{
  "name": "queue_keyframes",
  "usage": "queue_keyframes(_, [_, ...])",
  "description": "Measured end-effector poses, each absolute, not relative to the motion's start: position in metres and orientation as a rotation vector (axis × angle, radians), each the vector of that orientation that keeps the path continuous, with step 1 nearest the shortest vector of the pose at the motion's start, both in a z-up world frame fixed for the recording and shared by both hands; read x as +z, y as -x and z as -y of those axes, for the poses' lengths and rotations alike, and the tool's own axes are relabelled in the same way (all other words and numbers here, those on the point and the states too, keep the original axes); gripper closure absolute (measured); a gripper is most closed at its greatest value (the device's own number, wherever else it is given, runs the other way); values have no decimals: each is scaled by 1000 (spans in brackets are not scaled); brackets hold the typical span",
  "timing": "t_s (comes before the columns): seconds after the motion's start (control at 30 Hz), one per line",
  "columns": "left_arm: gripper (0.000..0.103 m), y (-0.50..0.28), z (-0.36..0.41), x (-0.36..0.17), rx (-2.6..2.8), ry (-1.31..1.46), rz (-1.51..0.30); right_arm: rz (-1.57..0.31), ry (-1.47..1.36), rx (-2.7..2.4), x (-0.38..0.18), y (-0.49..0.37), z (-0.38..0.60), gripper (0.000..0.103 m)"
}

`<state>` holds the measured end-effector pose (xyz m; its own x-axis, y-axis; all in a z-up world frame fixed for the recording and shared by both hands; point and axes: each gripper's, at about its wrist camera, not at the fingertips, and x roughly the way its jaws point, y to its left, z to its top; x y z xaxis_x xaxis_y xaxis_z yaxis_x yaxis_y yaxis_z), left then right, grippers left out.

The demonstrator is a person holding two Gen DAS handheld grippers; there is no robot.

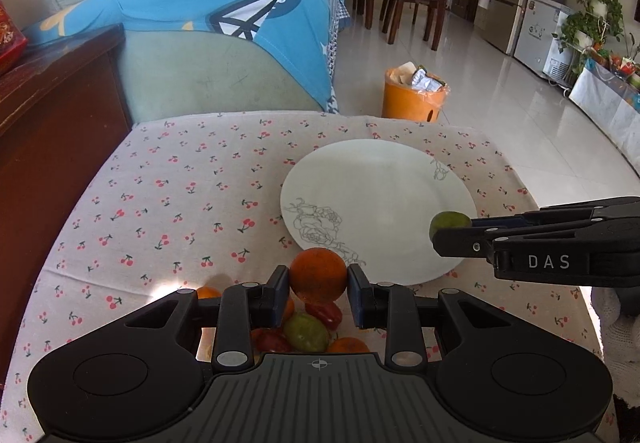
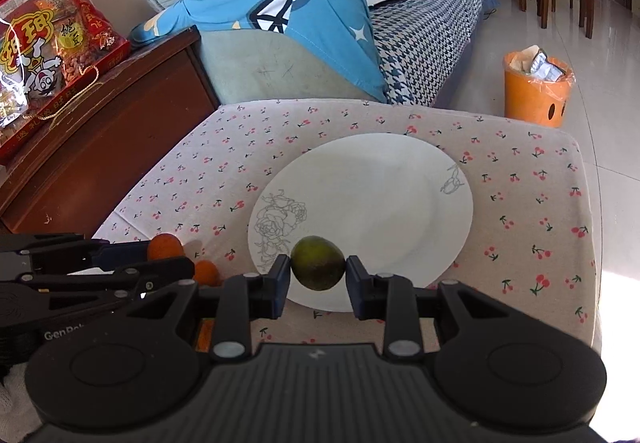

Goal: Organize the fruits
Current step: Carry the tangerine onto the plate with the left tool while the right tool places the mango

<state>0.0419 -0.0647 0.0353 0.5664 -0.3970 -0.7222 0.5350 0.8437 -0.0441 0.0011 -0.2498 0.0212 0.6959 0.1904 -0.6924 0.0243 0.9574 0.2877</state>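
My left gripper (image 1: 318, 277) is shut on an orange fruit (image 1: 318, 275), held above the near edge of the cherry-print cloth. Under it lies a heap of fruits (image 1: 308, 331): green, red and orange ones. A white plate (image 1: 380, 203) with a grey flower drawing sits bare on the cloth. My right gripper (image 2: 318, 269) is shut on a green fruit (image 2: 317, 263) over the plate's (image 2: 400, 203) near rim. In the left wrist view the right gripper (image 1: 444, 231) reaches in from the right with the green fruit (image 1: 448, 221). The left gripper (image 2: 160, 255) shows at the left with its orange fruit (image 2: 164, 245).
The cloth-covered table (image 1: 180, 203) ends at a sofa with a blue blanket (image 1: 224, 11). A dark wooden cabinet (image 2: 100, 147) with a red snack bag (image 2: 48, 43) stands to the left. An orange bin (image 1: 412, 95) stands on the tiled floor beyond the table.
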Motion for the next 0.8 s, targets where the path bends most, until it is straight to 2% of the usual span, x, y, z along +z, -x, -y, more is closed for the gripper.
queue_keyframes(0.47, [74, -78, 94, 2, -571, -138, -875, -854, -384, 41, -4, -21, 267, 72])
queue_keyframes(0.8, [72, -80, 102, 2, -567, -143, -872, -867, -425, 17, -11, -25, 273, 70])
